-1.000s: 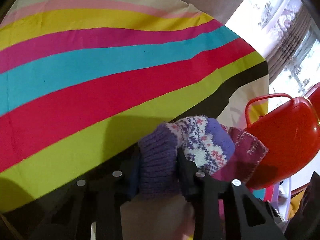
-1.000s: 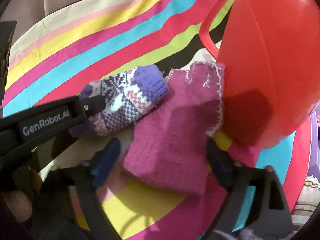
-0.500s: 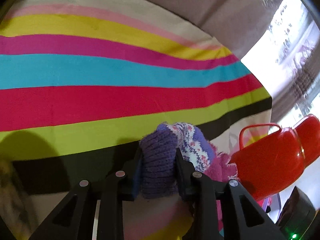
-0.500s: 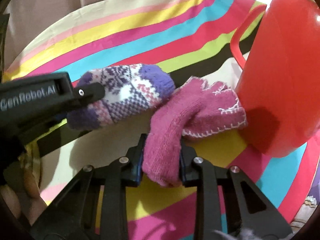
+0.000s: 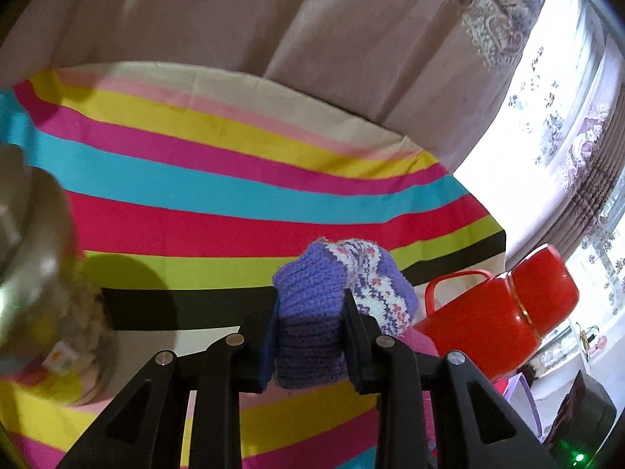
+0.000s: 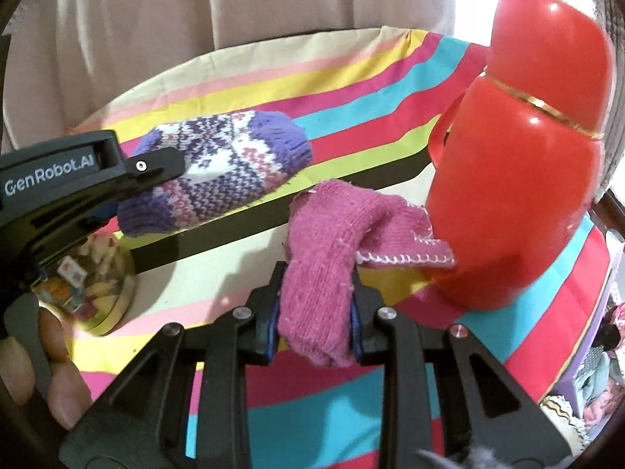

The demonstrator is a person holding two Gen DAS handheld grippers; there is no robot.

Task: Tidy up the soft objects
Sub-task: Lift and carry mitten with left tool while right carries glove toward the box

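Gripped between the right gripper's (image 6: 315, 312) jaws, the pink mitten (image 6: 332, 250), which lay loose a second ago, is now lifted off the striped cloth (image 6: 242, 78); beyond, the purple mitten (image 5: 312, 312) is held raised by the left gripper (image 5: 310, 338), so both seem ready for sorting.

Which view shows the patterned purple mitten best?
The right wrist view: the purple mitten shows side-on, whole pattern visible, cuff in the left gripper. The left wrist view shows only its cuff end-on between the jaws, pattern partly hidden.
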